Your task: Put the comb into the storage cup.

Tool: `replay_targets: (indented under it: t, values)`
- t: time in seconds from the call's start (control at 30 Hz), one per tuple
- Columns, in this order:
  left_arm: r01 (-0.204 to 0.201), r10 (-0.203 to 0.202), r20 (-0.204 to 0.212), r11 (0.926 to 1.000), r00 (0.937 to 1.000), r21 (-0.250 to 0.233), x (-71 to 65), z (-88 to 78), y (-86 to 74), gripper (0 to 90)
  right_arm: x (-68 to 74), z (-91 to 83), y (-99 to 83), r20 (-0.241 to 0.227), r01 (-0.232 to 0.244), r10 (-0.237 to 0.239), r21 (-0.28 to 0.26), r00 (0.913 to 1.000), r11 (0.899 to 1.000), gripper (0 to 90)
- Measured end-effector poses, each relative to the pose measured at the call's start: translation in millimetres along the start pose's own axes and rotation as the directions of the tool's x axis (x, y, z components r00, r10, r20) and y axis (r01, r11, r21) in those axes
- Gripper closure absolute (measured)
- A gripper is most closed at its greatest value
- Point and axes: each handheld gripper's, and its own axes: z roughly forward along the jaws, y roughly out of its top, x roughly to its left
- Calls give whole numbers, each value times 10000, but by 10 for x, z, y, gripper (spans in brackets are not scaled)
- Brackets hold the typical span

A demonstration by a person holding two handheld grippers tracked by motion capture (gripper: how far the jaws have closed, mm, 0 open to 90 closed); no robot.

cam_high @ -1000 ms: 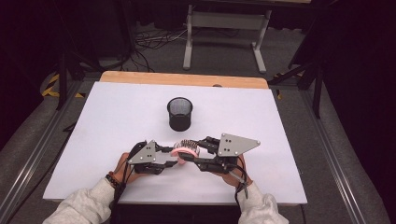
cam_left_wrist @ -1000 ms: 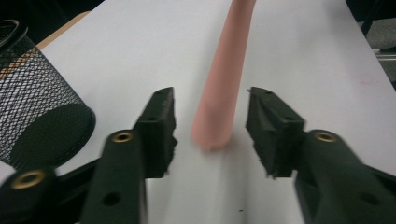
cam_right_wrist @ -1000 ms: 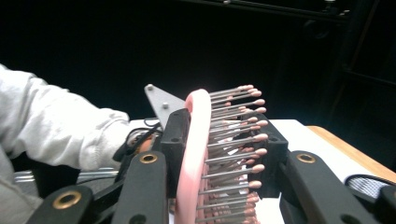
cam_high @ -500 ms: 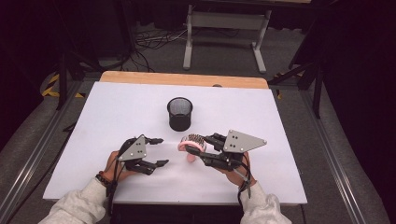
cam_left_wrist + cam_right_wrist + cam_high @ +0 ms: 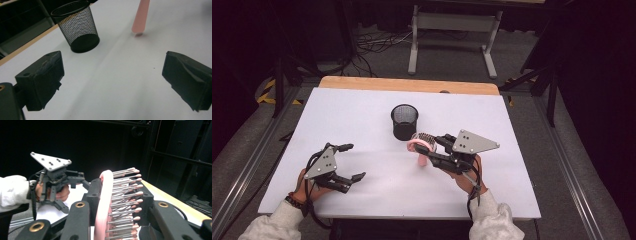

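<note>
1. White and rectangular, the counter (image 5: pixel 362 115) has a wooden strip along its far edge and dark floor with metal frames behind it.
2. Near the counter's middle stands a black mesh cup (image 5: pixel 404 121), upright.
3. At the right, the right hand-held gripper (image 5: pixel 427 150) is clamped on the head of a pink hairbrush (image 5: pixel 419 146), just beside the cup; the brush's handle points down to the counter and its bristles face one jaw.
4. At the near left, well apart from the brush, the left hand-held gripper (image 5: pixel 351 161) has its jaws spread wide with nothing between them.
</note>
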Motion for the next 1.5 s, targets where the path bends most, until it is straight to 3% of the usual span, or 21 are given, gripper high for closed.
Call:
replay_targets:
  t: [0.13,0.27,0.47,0.8,0.97,1.2,1.5]
  values:
    - [26,-24,-43,9995,10000,301,-12,-39,-72,47,-37,28,30,183,-40,41,-40,9998,10000,650]
    - [213,-210,-119,9994,9997,273,-10,-122,-133,55,-100,54,76,427,-92,94,-32,9990,10000,649]
    - [799,-806,-368,9966,9961,-181,34,-243,-205,54,-185,97,147,782,-183,188,-71,9968,9998,650]
    - [690,-694,-616,9976,9957,-86,20,-235,-223,53,-295,101,320,944,-324,348,-271,9949,9991,649]
    - [758,-760,-430,9971,9962,-51,27,-225,-243,74,-366,85,419,1097,-363,408,-428,9931,9984,649]
    - [694,-701,-479,9975,9964,-167,6,-225,-232,72,-418,111,493,1158,-372,422,-452,9924,9983,649]
    - [673,-671,-457,9977,9967,21,19,-212,-251,63,-458,207,561,1150,-353,398,-417,9926,9985,649]
